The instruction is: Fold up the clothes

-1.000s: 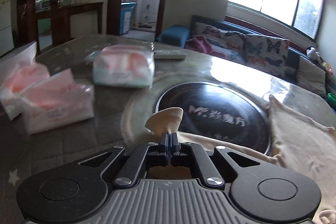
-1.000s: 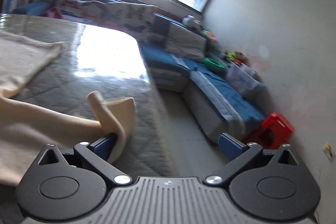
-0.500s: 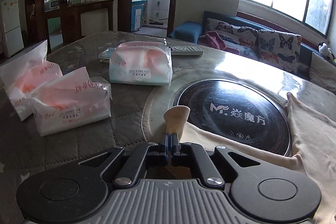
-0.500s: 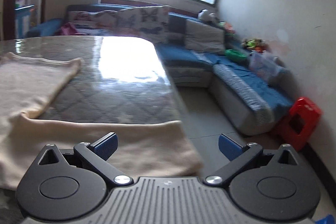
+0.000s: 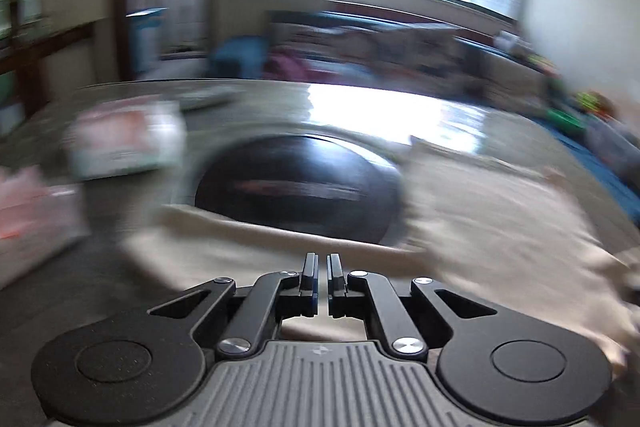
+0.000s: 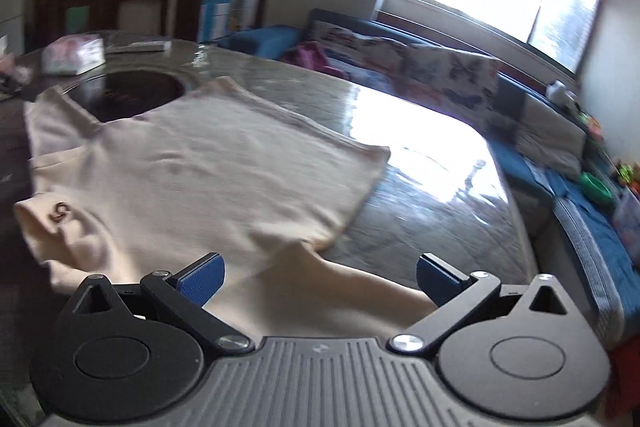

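Note:
A cream shirt (image 6: 208,179) lies spread flat on the grey table, with a small brown mark near its left end. My right gripper (image 6: 318,277) hovers over the shirt's near edge, jaws wide open and nothing between the blue pads (image 6: 202,277). The left wrist view is heavily blurred. There, my left gripper (image 5: 322,263) stands over a strip of the same shirt (image 5: 480,227). Its jaws are shut to a thin slit with no cloth in them.
A black round hob (image 5: 300,191) is set into the table top, partly covered by the shirt. Tissue packs (image 5: 124,139) lie at the far left. The table edge (image 6: 516,227) drops off on the right, with a blue sofa (image 6: 440,79) beyond it.
The cloth corner that my left gripper pinched is no longer between its jaws, and that view has swung right. My right gripper has turned left toward the shirt and stays open.

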`<state>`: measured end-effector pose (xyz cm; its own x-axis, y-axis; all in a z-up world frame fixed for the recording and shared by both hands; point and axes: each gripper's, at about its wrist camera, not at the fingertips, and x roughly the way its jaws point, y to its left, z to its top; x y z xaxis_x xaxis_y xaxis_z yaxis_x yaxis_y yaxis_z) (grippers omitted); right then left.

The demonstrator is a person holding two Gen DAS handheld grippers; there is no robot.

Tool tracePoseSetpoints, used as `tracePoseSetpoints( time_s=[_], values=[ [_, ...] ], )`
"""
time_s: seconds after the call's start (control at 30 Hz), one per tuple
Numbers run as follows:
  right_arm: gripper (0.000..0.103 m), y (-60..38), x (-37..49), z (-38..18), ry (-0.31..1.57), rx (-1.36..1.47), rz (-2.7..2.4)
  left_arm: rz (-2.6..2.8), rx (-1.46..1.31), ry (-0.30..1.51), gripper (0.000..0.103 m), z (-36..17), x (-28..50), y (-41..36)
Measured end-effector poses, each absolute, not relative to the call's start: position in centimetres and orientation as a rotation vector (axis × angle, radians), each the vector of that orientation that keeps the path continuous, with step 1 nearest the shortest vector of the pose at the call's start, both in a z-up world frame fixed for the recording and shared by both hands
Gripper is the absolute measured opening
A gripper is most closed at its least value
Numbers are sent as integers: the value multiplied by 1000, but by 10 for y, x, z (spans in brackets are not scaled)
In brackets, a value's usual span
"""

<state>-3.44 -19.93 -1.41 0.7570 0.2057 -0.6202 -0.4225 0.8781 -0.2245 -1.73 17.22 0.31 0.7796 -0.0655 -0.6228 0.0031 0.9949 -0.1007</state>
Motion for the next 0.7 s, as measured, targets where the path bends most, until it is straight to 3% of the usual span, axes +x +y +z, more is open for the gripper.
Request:
tracePoseSetpoints(
  time_s=[0.27, 0.7],
  values=[
    [103, -160, -44, -30, 633, -453, 466, -356, 58, 694, 6, -17, -15, 85],
    [103, -179, -39, -18, 677, -321, 569, -438, 132, 729, 6, -28, -25, 70]
  ],
)
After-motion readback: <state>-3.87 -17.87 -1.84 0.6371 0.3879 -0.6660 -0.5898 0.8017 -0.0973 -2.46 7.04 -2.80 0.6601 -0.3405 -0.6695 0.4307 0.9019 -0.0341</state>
